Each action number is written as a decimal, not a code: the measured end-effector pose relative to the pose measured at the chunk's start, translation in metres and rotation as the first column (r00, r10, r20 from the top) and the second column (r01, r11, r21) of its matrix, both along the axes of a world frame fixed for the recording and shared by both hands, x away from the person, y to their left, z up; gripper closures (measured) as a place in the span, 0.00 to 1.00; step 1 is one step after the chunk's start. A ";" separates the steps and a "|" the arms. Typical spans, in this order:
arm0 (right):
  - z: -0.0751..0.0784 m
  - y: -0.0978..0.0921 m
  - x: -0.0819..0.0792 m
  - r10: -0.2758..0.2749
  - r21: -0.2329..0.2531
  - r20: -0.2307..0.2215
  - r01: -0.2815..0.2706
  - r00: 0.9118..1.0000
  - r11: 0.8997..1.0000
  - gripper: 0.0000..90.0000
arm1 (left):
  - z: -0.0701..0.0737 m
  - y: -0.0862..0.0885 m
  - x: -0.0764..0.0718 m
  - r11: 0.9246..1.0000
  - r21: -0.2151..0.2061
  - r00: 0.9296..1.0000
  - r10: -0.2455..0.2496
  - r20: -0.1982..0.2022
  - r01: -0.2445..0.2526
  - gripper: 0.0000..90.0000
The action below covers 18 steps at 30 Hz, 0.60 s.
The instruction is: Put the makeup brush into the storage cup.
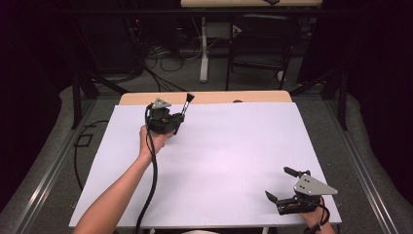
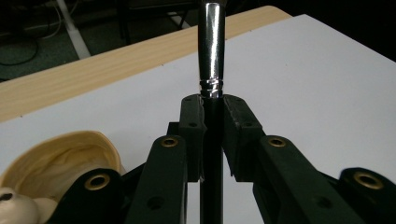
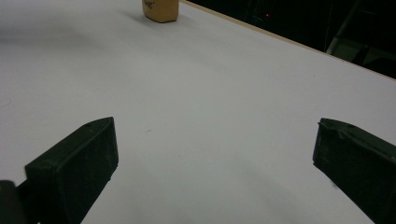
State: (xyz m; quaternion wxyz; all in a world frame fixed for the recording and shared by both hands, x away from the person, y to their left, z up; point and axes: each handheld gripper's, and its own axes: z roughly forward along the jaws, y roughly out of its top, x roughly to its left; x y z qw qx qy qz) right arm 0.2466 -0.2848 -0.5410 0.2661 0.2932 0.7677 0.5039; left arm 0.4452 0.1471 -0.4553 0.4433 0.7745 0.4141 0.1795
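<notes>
"Black jaws came up from the bottom of the left gripper view. What were they doing?"

"They were pinching a makeup brush. The left gripper was pressed tight on its thin black handle, just under the shiny silver part."

"Where was the brush on the table?"

"From the high view, the left gripper was up at the far left of the white table. The brush poked up and away from it, with its dark bristles at the top, in the air."

"And the other hand?"

"The right gripper sat low at the near right edge, well apart from the brush. Its jaws were spread wide with nothing between them. In the right gripper view, the right gripper had bare white table under it, and a little tan thing sat far off. I could not tell what that was."

"Would the brush be hard to hold?"

"I think it was light and stiff, so a small squeeze would do. The silver part looked smooth and might slip. The handle seemed the best place to grab. The bristles looked soft, so I would keep the jaws off them."

"What was the tan shape at the lower left, by the left jaws?"

"It was too blurry to tell."
</notes>
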 end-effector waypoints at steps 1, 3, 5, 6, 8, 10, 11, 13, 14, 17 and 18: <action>0.000 0.000 0.000 0.001 0.000 -0.001 -0.001 1.000 1.000 0.00 | 0.001 0.001 0.000 1.000 -0.004 1.000 0.007 0.010 -0.007 0.88; 0.000 0.000 0.000 0.001 -0.001 0.000 -0.001 1.000 1.000 0.00 | 0.002 0.002 0.001 1.000 -0.009 1.000 0.016 0.023 -0.016 0.88; 0.000 0.000 0.000 0.001 0.000 0.000 -0.001 1.000 1.000 0.00 | 0.003 0.004 0.001 1.000 -0.007 0.999 0.028 0.044 -0.027 0.88; 0.000 0.000 0.000 0.001 0.000 -0.001 -0.001 1.000 1.000 0.00 | 0.004 0.005 0.001 1.000 -0.007 0.998 0.031 0.050 -0.030 0.88; 0.000 0.000 0.000 0.001 0.000 0.000 -0.001 1.000 1.000 0.00 | 0.004 0.006 0.002 0.999 -0.010 0.997 0.042 0.069 -0.042 0.88; 0.000 0.000 0.001 0.000 0.001 -0.002 0.000 1.000 1.000 0.00 | 0.003 0.008 0.004 0.998 -0.024 0.995 0.053 0.080 -0.051 0.88; 0.000 0.000 0.001 0.000 0.000 -0.002 0.000 1.000 1.000 0.00 | 0.003 0.009 0.005 0.998 -0.024 0.995 0.059 0.083 -0.057 0.88; 0.000 0.000 0.000 -0.001 0.001 -0.001 0.001 1.000 1.000 0.00 | 0.002 0.011 0.006 0.997 -0.027 0.993 0.071 0.096 -0.069 0.88; 0.000 0.000 0.000 -0.001 -0.001 -0.003 0.001 1.000 1.000 0.00 | 0.002 0.011 0.006 0.997 -0.026 0.993 0.070 0.099 -0.068 0.88; 0.000 0.000 0.000 0.000 -0.001 0.000 0.000 1.000 1.000 0.00 | 0.003 0.014 0.007 0.996 -0.034 0.989 0.086 0.118 -0.083 0.88; 0.000 0.000 0.000 0.000 -0.001 -0.001 0.000 1.000 1.000 0.00 | 0.004 0.015 0.008 0.996 -0.034 0.988 0.091 0.125 -0.088 0.88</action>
